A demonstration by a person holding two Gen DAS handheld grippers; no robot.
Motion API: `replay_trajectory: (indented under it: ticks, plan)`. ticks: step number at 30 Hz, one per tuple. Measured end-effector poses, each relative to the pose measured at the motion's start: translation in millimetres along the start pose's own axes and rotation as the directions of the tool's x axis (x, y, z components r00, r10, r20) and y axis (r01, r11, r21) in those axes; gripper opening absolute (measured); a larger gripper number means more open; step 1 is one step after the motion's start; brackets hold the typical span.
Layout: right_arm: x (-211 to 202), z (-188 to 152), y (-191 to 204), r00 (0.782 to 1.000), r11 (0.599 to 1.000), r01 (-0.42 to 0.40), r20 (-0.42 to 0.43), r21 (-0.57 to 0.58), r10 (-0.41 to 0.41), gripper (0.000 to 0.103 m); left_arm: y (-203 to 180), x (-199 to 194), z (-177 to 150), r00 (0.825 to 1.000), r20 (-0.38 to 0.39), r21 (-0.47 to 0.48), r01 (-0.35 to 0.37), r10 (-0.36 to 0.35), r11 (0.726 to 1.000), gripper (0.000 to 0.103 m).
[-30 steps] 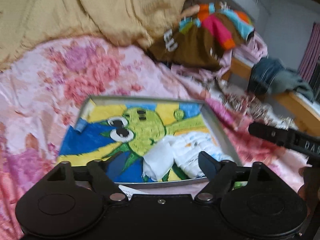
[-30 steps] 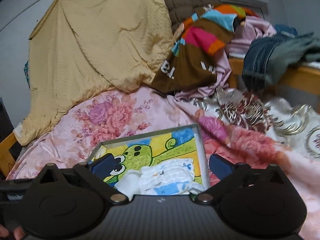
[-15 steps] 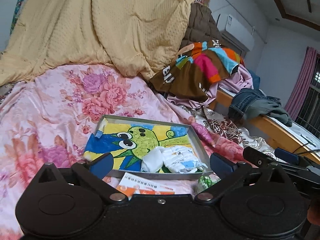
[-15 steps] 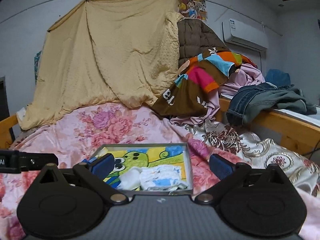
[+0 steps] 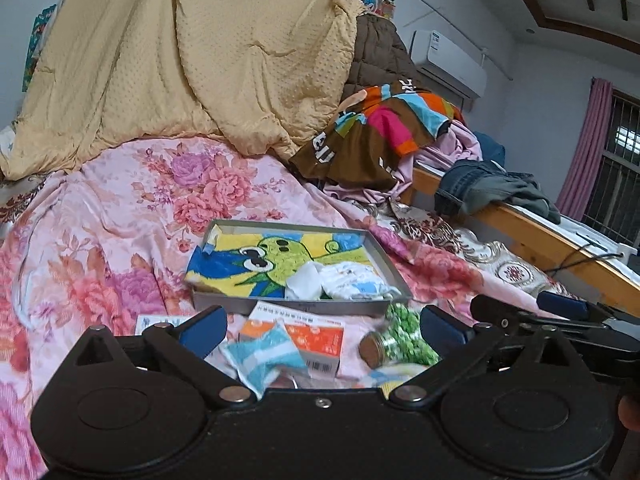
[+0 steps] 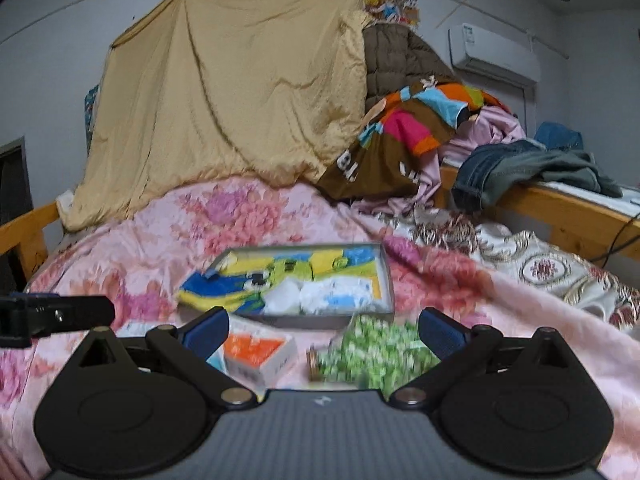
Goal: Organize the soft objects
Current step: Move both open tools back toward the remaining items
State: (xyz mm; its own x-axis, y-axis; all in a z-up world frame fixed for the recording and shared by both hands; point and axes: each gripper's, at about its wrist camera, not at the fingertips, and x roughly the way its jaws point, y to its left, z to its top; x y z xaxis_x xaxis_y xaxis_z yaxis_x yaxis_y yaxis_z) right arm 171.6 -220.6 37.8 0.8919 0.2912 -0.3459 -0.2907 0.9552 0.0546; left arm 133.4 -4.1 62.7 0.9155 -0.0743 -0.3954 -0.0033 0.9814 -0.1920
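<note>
A grey tray [image 5: 224, 305] lined with a cartoon frog towel [image 5: 256, 264] lies on the pink floral bedspread; white and blue soft cloths [image 5: 348, 282] sit in its near right corner. The tray also shows in the right wrist view [image 6: 387, 280] with the cloths [image 6: 320, 296]. My left gripper [image 5: 320, 330] is open and empty, held above a small blue-striped pouch [image 5: 262, 354] in front of the tray. My right gripper [image 6: 322, 330] is open and empty, above an orange-and-white box [image 6: 260, 354] and a green-patterned jar [image 6: 372, 354].
An orange box [image 5: 316, 338] and the green jar [image 5: 400, 344] lie before the tray. A yellow quilt [image 5: 192, 60] hangs at the back. Colourful clothes [image 5: 380, 132] and jeans [image 5: 480, 188] pile on a wooden bed frame [image 5: 540, 236] at right.
Both grippers have pulled back and up from the tray. The left gripper's fingers have opened wider. The pouch, box and jar in front of the tray have come into view.
</note>
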Motion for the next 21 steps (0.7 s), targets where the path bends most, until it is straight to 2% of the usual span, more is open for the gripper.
replay_trajectory:
  ticks: [8,14,21]
  plan:
    - [-19,-32,-1,0.994,0.999,-0.033,-0.099,0.015,0.035,0.103,11,-17,-34,0.999,-0.038,0.011,0.016,-0.015,1.0,0.102]
    - [-27,-42,-3,0.989,0.999,-0.042,-0.14,0.018,0.044,0.103,23,-24,-53,0.996,-0.055,0.015,0.069,-0.068,0.997,0.102]
    - [-22,-50,1,0.976,0.998,-0.06,-0.209,-0.002,0.059,0.103,26,-15,-64,0.986,-0.144,0.04,0.09,-0.084,0.995,0.102]
